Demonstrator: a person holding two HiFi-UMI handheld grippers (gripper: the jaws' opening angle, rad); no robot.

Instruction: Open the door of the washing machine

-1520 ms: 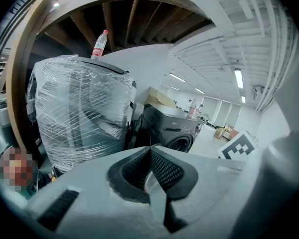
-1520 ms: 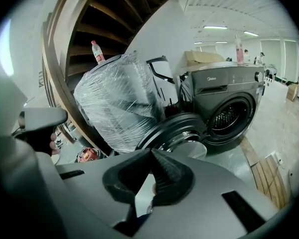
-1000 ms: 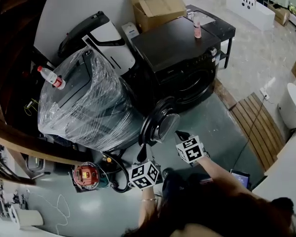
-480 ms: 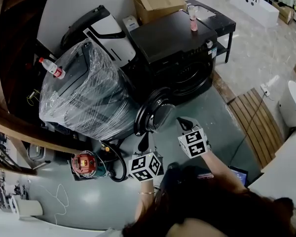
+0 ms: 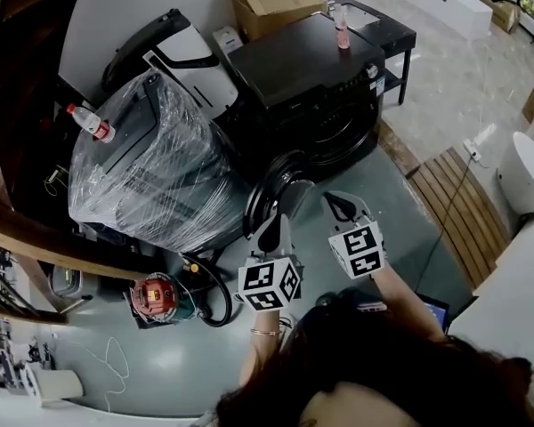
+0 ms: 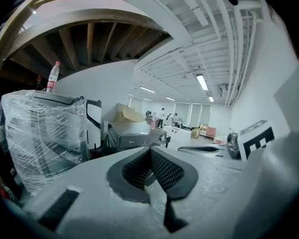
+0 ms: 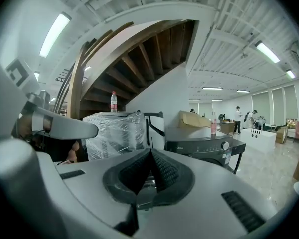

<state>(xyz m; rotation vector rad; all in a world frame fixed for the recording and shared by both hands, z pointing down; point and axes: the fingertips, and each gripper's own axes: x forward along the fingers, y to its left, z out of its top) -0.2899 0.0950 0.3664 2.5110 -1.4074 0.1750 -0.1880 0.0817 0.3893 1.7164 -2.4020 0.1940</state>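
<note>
The black washing machine (image 5: 316, 87) carries a pink bottle (image 5: 341, 29) at its top's 1 o'clock corner, its round door (image 5: 285, 185) standing wide open at its 7 o'clock, and the left gripper (image 5: 272, 228) and right gripper (image 5: 339, 203) sit at the door's 6 and 4 o'clock over bare floor (image 5: 400, 212), jaws pressed together, empty.

My left gripper (image 5: 271, 231) and right gripper (image 5: 340, 206) were pale grey, pads (image 6: 167, 171) black and ridged, marker cubes (image 5: 269, 285) black-and-white.

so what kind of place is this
Probably an appliance showroom or test hall, not a home: a large appliance wrapped in clear plastic film stands beside the black front-loading washing machine, a brown cardboard box sits behind it, and an open wooden staircase rises overhead.
</note>
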